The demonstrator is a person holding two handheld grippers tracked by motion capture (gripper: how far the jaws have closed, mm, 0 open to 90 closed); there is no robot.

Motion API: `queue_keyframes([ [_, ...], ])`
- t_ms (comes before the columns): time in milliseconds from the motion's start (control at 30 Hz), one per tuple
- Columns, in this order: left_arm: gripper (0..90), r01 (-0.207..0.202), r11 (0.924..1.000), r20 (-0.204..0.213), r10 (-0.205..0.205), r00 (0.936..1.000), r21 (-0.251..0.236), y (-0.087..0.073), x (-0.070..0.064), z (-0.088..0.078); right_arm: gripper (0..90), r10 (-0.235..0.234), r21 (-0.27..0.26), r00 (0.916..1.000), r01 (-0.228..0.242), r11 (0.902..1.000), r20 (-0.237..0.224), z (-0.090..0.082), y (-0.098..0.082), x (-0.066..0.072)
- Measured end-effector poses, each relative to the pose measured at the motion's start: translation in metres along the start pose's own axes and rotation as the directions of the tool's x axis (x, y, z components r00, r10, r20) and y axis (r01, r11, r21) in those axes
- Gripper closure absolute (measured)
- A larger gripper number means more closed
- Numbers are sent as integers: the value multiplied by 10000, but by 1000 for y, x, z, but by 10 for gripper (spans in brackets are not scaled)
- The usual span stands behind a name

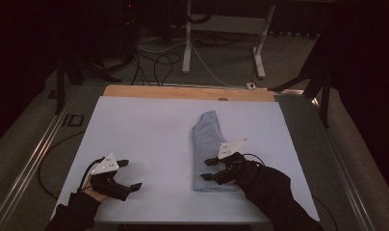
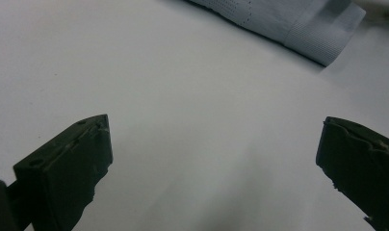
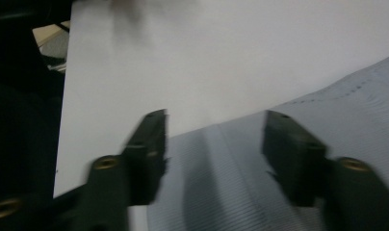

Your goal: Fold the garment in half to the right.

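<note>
At the near edge of the white tabletop (image 1: 149, 125), the left tool (image 1: 130, 174) is held low in a dark-sleeved hand, its jaws spread wide with bare surface between them, as is seen in the left gripper view. To its right, the right tool (image 1: 208, 169) is poised over the near end of a folded pale blue-grey garment (image 1: 208, 139); its jaws are parted, and in the right gripper view (image 3: 214, 139) the ribbed cloth (image 3: 279, 144) is seen lying beneath and between them without being pinched. The garment is laid right of the tabletop's centre, stretched lengthwise from close to the near edge toward the far side, where it narrows and bends slightly. In the left gripper view one corner of it (image 2: 298, 24) is shown with a ribbed hem, well apart from that tool. Beyond the white sheet a strip of bare wood (image 1: 183, 92) is exposed, and farther off cables (image 1: 159, 60) and the white legs of a stand (image 1: 188, 38) are seen on the dim floor.
</note>
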State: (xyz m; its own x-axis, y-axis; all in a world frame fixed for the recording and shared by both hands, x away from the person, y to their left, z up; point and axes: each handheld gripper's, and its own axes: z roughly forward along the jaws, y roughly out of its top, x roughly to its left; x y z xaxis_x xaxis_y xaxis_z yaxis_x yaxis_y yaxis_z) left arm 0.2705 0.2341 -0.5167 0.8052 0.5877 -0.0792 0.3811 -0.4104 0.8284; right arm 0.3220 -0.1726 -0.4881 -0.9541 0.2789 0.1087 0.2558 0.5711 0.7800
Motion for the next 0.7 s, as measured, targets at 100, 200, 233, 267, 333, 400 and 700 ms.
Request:
queue_keyframes([
  [100, 4, -18, 10000, -1, 18, 10000, 19, 0, 0, 0, 225, 221, -112, 9997, -222, 9997, -62, -2, 2, -3],
  [200, 4, -3, 10000, 33, 3, 10000, 19, 0, 0, 0, 109, 340, -149, 9989, -345, 9993, -330, -4, 4, -6],
  [233, 4, 2, 10000, 46, -2, 10000, 30, 0, 0, 0, 109, 420, -205, 9987, -426, 9989, -286, -5, 4, -7],
  [267, 4, -30, 10000, 46, 30, 10000, 34, 0, 0, 0, 98, 509, -245, 9986, -512, 9984, -150, -6, 5, -8],
  [333, 4, -70, 9999, 67, 69, 10000, 74, 0, 0, 0, 89, 408, -245, 9991, -411, 9989, -145, -7, 6, -9],
  [400, 4, -4, 10000, 52, 4, 10000, 51, 0, 0, 0, 89, 453, -303, 9989, -449, 9985, 127, -9, 7, -10],
  [700, 4, 0, 10000, 71, 0, 10000, 78, 0, 0, 0, 89, 326, -616, 9942, -263, 9978, 1024, -17, 4, -14],
])
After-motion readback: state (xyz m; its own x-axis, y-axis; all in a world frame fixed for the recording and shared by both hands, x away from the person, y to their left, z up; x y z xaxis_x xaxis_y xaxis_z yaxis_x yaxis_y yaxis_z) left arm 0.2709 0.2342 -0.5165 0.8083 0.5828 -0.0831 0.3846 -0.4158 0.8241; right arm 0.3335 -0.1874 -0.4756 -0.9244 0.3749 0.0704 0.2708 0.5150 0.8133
